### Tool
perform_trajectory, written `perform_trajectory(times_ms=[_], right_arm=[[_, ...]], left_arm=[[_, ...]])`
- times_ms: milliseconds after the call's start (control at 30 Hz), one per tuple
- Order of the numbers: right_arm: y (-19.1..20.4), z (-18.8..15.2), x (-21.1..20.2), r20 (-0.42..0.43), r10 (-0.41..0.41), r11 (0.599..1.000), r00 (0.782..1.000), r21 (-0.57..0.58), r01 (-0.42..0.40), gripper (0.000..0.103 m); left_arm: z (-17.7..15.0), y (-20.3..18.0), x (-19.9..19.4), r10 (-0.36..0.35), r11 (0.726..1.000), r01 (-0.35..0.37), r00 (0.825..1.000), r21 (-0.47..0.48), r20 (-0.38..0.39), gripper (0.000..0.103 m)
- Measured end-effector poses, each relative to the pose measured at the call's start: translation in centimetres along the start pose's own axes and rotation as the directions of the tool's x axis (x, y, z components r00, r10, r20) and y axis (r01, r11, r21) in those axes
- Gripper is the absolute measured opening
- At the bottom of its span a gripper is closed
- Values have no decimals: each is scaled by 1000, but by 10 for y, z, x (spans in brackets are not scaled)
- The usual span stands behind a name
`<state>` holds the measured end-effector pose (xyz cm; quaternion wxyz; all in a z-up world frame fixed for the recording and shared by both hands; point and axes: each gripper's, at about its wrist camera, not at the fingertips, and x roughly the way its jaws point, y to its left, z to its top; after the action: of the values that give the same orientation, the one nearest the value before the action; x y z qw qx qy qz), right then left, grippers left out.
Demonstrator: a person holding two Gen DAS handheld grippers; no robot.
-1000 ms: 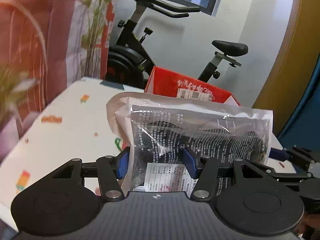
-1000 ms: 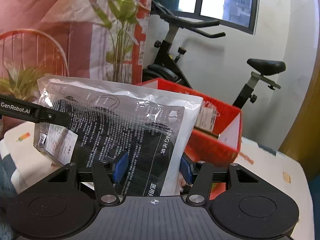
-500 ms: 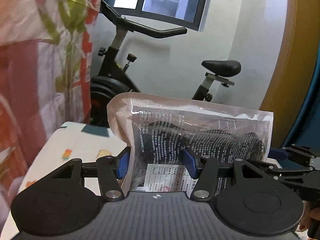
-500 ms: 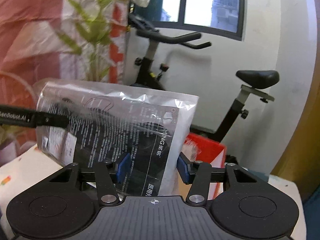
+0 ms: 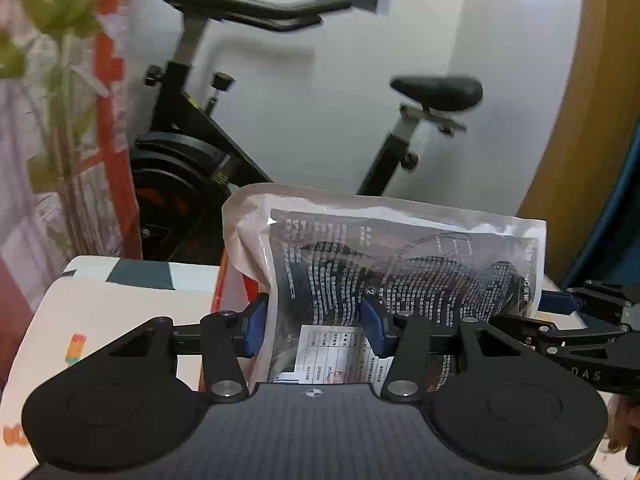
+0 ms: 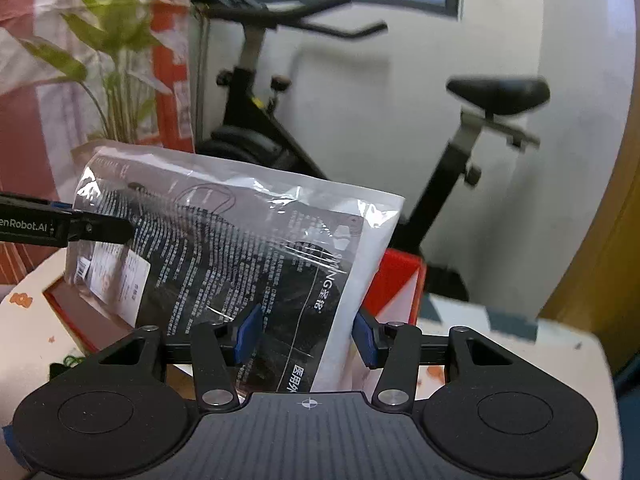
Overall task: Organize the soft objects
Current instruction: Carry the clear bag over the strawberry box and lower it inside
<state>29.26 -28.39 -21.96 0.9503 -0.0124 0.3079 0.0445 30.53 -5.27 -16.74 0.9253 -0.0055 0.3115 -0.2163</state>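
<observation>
A clear plastic packet (image 5: 400, 272) with black printed contents and a white label hangs upright in the air, held at both ends. My left gripper (image 5: 314, 328) has its blue pads on the packet's left end, and its jaws are closing on it. My right gripper (image 6: 307, 336) is shut on the other end of the same packet (image 6: 240, 248). A red box (image 6: 400, 280) stands open just behind and below the packet; in the left wrist view only a sliver of the red box (image 5: 218, 292) shows.
A table with a white patterned cloth (image 5: 120, 320) lies below. An exercise bike (image 5: 200, 152) stands close behind its far edge, against a white wall. A green plant (image 6: 116, 40) and a red and white curtain (image 5: 112, 80) are at the left. A hand (image 5: 620, 428) shows at the lower right.
Both grippers have carried the packet across the table toward its far edge. The red box now sits right behind and under the packet, and the bike looms closer.
</observation>
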Motion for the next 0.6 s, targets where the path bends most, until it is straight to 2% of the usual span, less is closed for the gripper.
perform_trajectory(times_ms=[200, 400, 600], right_arm=[[-5, -13, 21, -73, 17, 999, 997, 50, -13, 45], [2, -12, 39, -149, 2, 999, 989, 32, 3, 46], [1, -9, 55, -235, -4, 999, 972, 47, 16, 46]], left_arm=[[-7, 3, 35, -15, 998, 23, 990, 52, -141, 50], [-13, 13, 48, -2, 999, 9, 978, 34, -207, 50], [-14, 14, 53, 19, 997, -2, 973, 77, -231, 52]])
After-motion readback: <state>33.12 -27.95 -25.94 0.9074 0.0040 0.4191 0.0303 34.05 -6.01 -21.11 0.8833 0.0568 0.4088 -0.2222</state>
